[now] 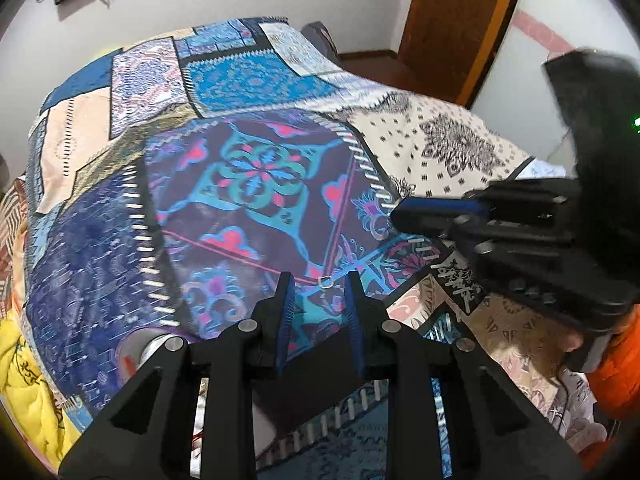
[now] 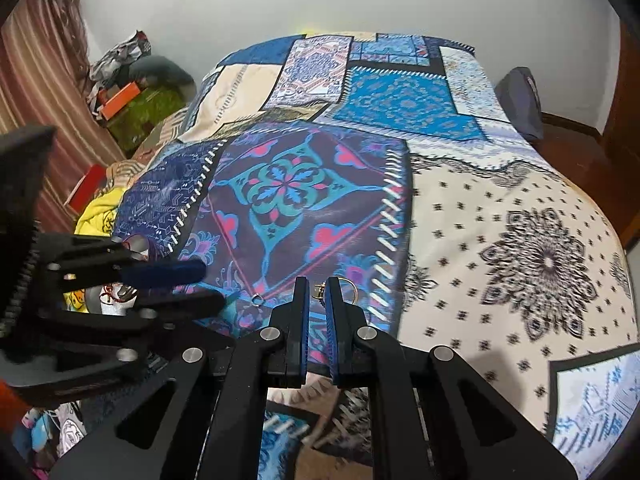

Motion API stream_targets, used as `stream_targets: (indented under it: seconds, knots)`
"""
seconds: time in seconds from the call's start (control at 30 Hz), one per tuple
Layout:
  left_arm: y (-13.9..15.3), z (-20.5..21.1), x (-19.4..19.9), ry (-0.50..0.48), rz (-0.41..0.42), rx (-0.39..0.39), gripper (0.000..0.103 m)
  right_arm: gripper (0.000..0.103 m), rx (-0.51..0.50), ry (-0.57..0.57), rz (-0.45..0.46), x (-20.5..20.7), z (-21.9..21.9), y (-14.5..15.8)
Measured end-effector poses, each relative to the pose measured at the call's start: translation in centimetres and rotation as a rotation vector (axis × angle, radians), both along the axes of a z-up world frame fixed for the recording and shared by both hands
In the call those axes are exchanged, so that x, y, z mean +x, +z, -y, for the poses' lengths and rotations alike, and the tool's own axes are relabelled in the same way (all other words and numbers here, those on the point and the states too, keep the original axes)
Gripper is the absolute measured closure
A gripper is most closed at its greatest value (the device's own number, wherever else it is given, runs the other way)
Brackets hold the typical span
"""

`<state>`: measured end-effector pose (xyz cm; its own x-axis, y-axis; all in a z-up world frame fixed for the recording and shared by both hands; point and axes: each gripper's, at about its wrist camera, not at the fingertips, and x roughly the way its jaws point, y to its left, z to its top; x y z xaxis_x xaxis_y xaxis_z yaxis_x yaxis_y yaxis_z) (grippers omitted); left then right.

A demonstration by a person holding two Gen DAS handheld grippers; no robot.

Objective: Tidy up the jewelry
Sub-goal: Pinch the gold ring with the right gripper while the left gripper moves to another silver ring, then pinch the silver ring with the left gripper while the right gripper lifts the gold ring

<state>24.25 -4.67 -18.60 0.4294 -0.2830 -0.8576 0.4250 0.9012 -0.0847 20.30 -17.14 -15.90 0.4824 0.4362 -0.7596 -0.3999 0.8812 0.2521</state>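
A small silver ring [image 1: 326,281] lies on the patchwork quilt [image 1: 256,184], just beyond the tips of my left gripper [image 1: 319,278]. Its blue-padded jaws stand apart with nothing between the tips. In the right wrist view the same silver ring [image 2: 256,300] lies left of my right gripper [image 2: 318,282]. That gripper is shut on a gold piece of jewellery; its round gold loop [image 2: 352,286] sticks out behind the right finger. My right gripper [image 1: 400,213] reaches in from the right in the left wrist view. The left gripper [image 2: 210,286] shows at the left edge.
The quilt [image 2: 500,208] covers a bed that fills both views. A grey rounded thing with red on it [image 1: 150,346] sits by the left gripper. Yellow cloth [image 2: 100,208], an orange box [image 2: 120,100] and clutter lie left of the bed. A dark cushion [image 2: 520,100] lies at the far end.
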Motion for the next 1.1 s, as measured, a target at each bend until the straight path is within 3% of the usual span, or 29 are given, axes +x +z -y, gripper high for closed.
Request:
stream_targets:
  seconds: [0.27, 0.5, 0.7, 0.93, 1.1]
  knots:
    - [-2.2, 1.5, 1.4, 0.006, -0.060, 0.041, 0.079, 0.096, 0.015, -0.019, -0.009, 0.2, 0.8, -0.4]
    - [-3.7, 2.4, 1.3, -0.006, -0.061, 0.094, 0.079, 0.096, 0.025, -0.019, -0.013, 0.2, 1.0, -0.6]
    - [-3.9, 2.1, 2.1, 0.024, -0.056, 0.079, 0.094, 0.096, 0.026, -0.021, -0.012, 0.1, 1.0, -0.6]
    - [-3.3, 1.6, 1.4, 0.024, -0.047, 0.046, 0.095, 0.096, 0.022, -0.019, 0.004, -0.3, 0.8, 0.4]
    - [-0.7, 0.2, 0.0, 0.058, 0.003, 0.002, 0.095, 0.096, 0.022, -0.005, 0.038, -1.0, -0.1, 2.0]
